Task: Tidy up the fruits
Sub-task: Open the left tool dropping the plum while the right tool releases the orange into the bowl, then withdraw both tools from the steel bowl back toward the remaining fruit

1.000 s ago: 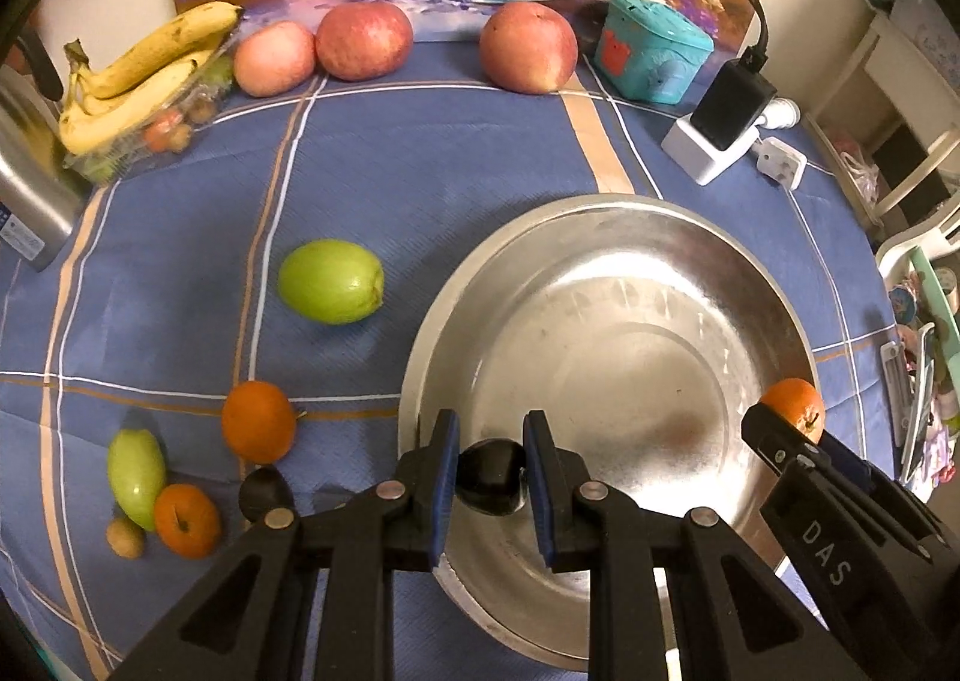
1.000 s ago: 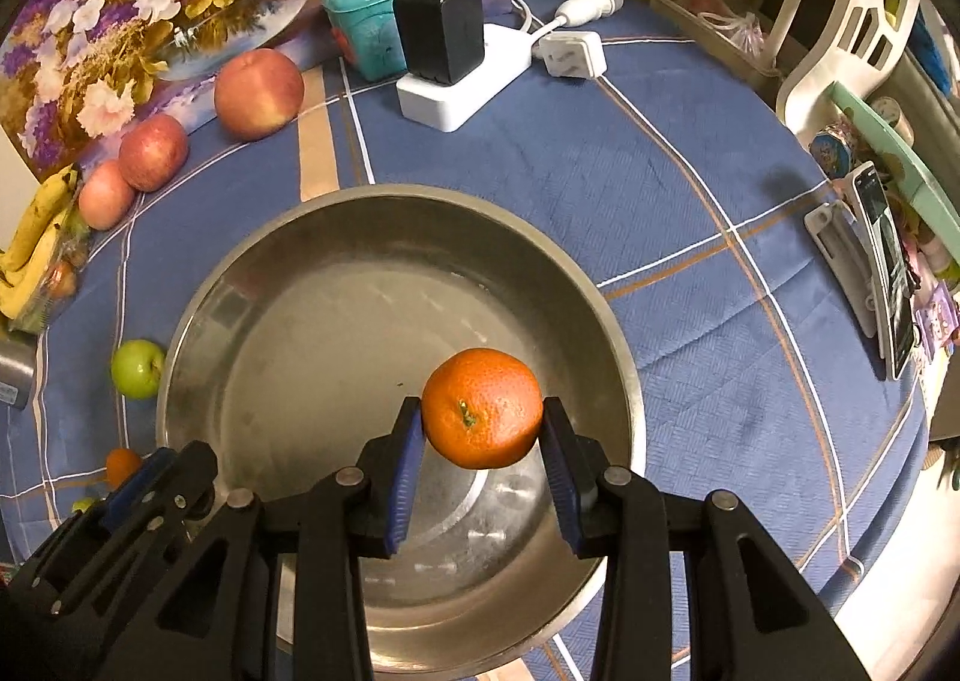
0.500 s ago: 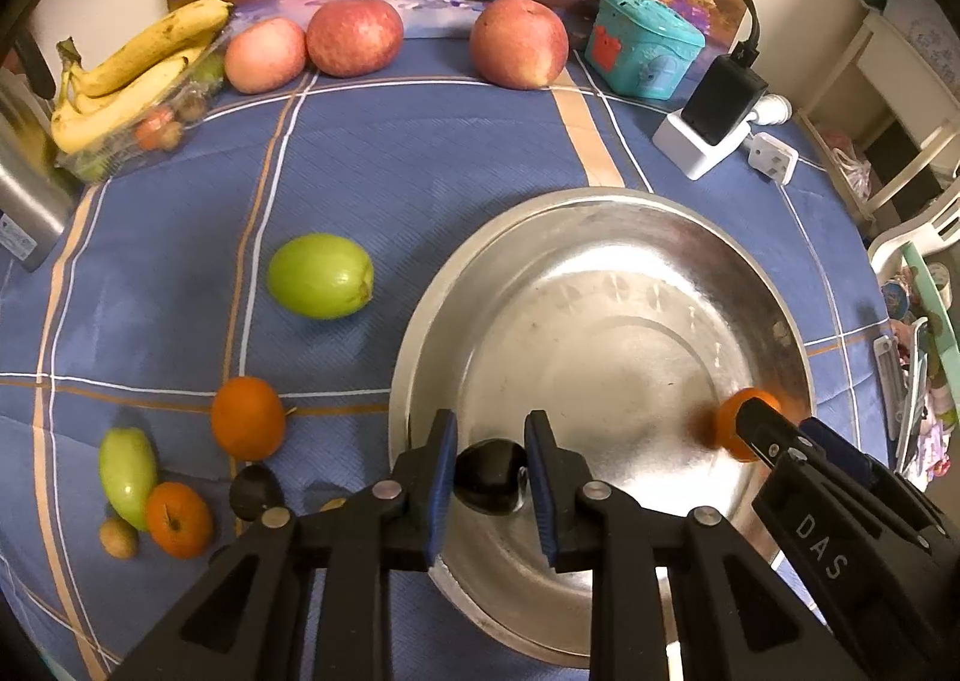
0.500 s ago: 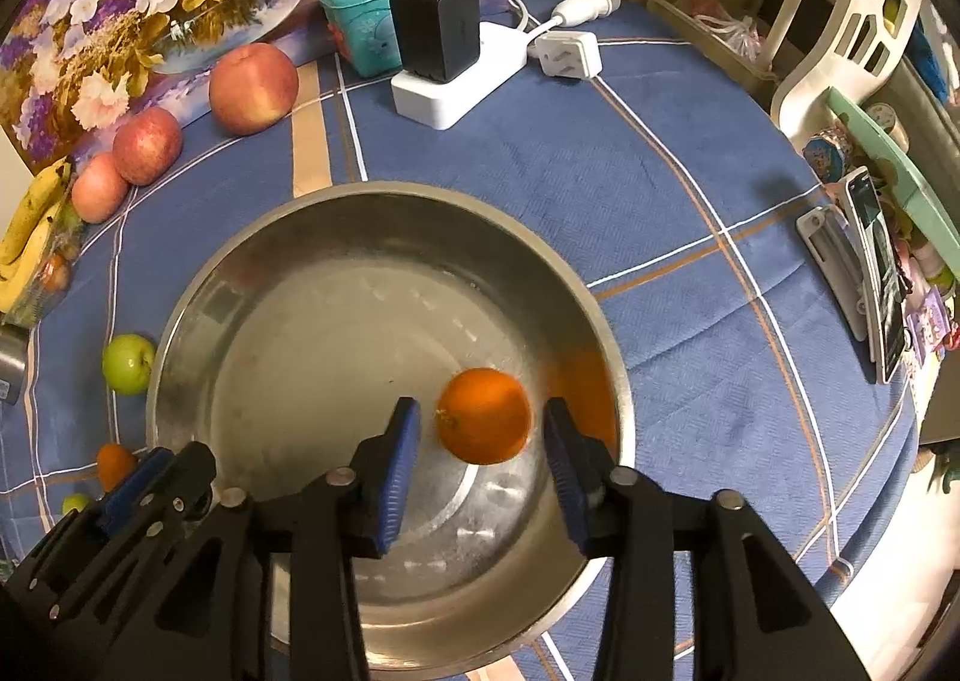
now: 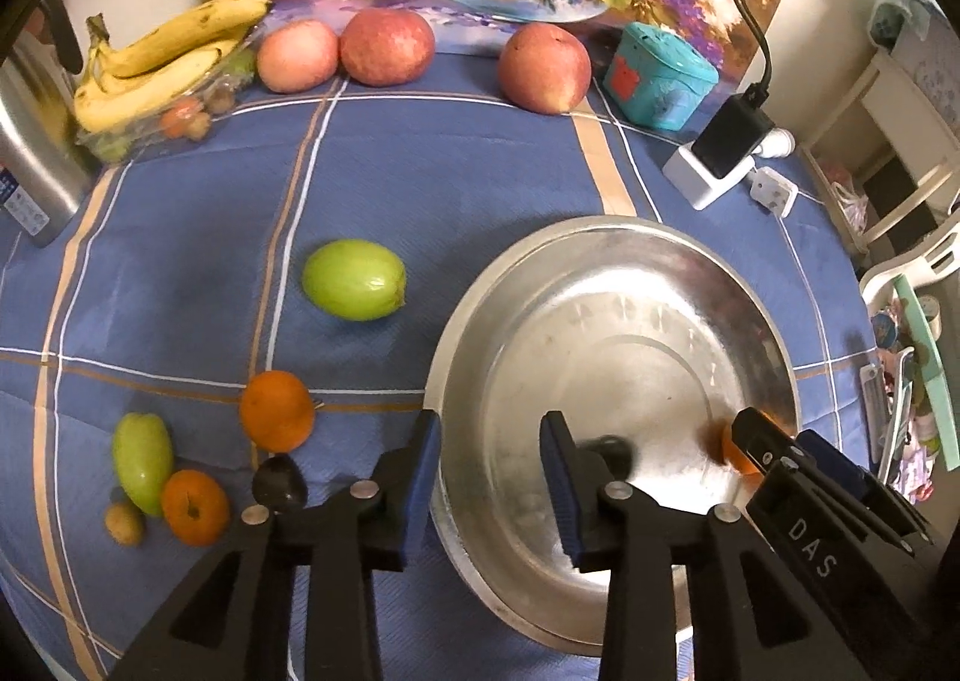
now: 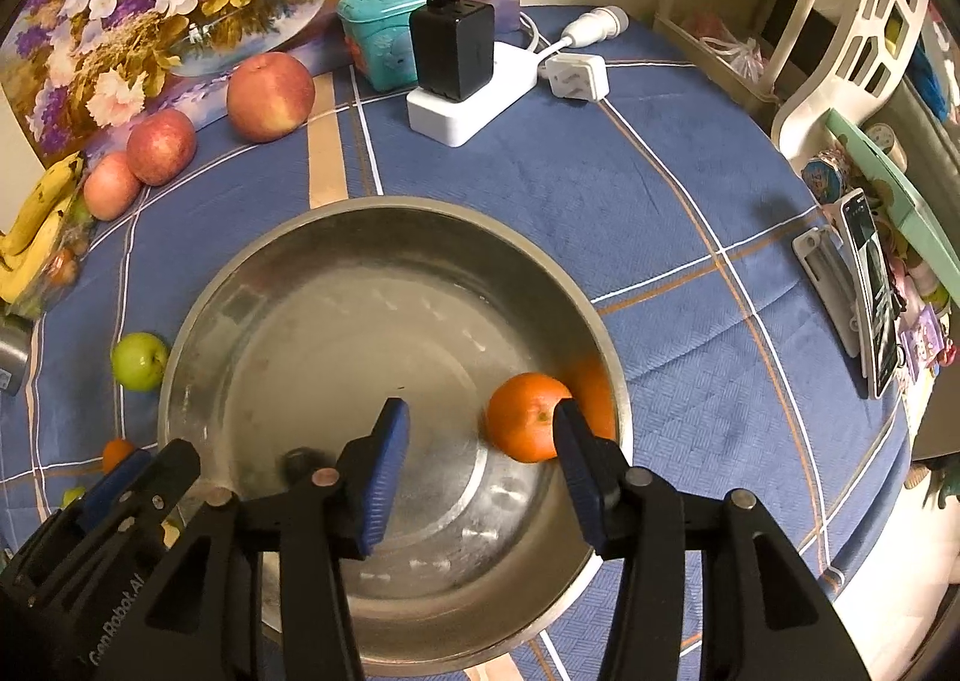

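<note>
Across the whole frame of both views lies my table's blue woven cloth (image 5: pixel 420 189), crossed by tan and white stripes, and on it, in the lower right of the left view, sits the wide round steel basin (image 5: pixel 774 345), its metal dull and scuffed. Inside it an orange mandarin (image 6: pixel 527 424) rests against the right wall, smooth-skinned with a small green stem scar, its colour mirrored on the steel beside it; a small dark round fruit (image 5: pixel 609 450), blurred, lies on the basin floor just beyond my left gripper's right finger. My left gripper (image 5: pixel 489 480) is opening, its ribbed blue pads apart with nothing between them, one finger over the cloth and the other over the basin. My right gripper (image 6: pixel 480 462) stands with its pads apart and empty, the mandarin just touching the outer tip of its right finger. The body of the right gripper, seen at the lower right of the left view, bears the white letters "DAS". Along the top of the left view stand three rounded reddish apples (image 5: pixel 387 47), a bunch of yellow bananas (image 5: pixel 162 60) over a clear tray, and a teal box (image 5: pixel 660 75). On the cloth at left are a glossy green apple (image 5: pixel 354 279), two more mandarins (image 5: pixel 277 410), a long green fruit (image 5: pixel 143 462) and another dark fruit (image 5: pixel 279 480).
</note>
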Demonstrator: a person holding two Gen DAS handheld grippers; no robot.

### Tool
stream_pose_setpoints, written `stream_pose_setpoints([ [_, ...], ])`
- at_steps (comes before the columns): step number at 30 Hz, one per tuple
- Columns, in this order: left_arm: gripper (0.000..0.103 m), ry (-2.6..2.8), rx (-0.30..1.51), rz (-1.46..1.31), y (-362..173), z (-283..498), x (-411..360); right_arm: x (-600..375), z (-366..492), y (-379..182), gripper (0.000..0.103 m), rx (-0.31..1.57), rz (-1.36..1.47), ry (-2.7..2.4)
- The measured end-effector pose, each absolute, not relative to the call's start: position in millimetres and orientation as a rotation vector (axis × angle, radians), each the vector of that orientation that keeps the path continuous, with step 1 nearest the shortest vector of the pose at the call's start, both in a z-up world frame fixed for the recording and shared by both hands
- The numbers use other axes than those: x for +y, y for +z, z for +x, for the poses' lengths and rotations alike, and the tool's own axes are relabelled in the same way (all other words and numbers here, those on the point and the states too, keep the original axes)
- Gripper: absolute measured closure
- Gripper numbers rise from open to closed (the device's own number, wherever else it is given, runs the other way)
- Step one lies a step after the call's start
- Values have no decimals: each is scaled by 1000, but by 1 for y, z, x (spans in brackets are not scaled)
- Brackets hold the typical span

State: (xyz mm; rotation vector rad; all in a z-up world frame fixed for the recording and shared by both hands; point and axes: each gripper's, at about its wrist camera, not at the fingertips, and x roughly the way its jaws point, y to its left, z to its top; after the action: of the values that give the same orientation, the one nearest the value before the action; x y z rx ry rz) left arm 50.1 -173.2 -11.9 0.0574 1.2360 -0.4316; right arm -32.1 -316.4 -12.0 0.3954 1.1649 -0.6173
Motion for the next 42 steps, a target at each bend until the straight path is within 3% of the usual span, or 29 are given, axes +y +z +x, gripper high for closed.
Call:
stream_pose_setpoints([
  [4, 49, -404, 1245, 30, -13, 53, -164, -316, -32, -12, 49, 1166, 402, -612],
  [6, 28, -373, 1244, 15, -13, 56, -158, -315, -32, -12, 44, 1167, 402, -607],
  [7, 24, -350, 1241, 6, -12, 57, -153, -315, -31, -12, 43, 1168, 400, -604],
  [9, 5, -311, 1230, 2, -12, 59, -145, -313, -31, -11, 43, 1169, 393, -598],
  [11, 0, -269, 1225, 11, -13, 60, -138, -311, -30, -11, 43, 1169, 388, -592],
  [17, 0, -187, 1230, -22, -16, 67, -114, -305, -29, -11, 41, 1172, 369, -577],
  [23, 0, -105, 1188, 45, -16, 70, -98, -302, -29, -12, 31, 1172, 370, -562],
  [25, 0, -79, 1176, 71, -16, 71, -93, -301, -28, -14, 22, 1172, 376, -548],
  [36, 0, -1, 1131, 111, -15, 75, -64, -283, -25, -13, 21, 1144, 369, -467],
  [39, 0, 9, 1123, 113, -14, 73, -57, -278, -25, -14, 8, 1142, 364, -453],
  [42, 0, 14, 1112, 116, -12, 72, -50, -274, -25, -15, 8, 1133, 356, -446],
])
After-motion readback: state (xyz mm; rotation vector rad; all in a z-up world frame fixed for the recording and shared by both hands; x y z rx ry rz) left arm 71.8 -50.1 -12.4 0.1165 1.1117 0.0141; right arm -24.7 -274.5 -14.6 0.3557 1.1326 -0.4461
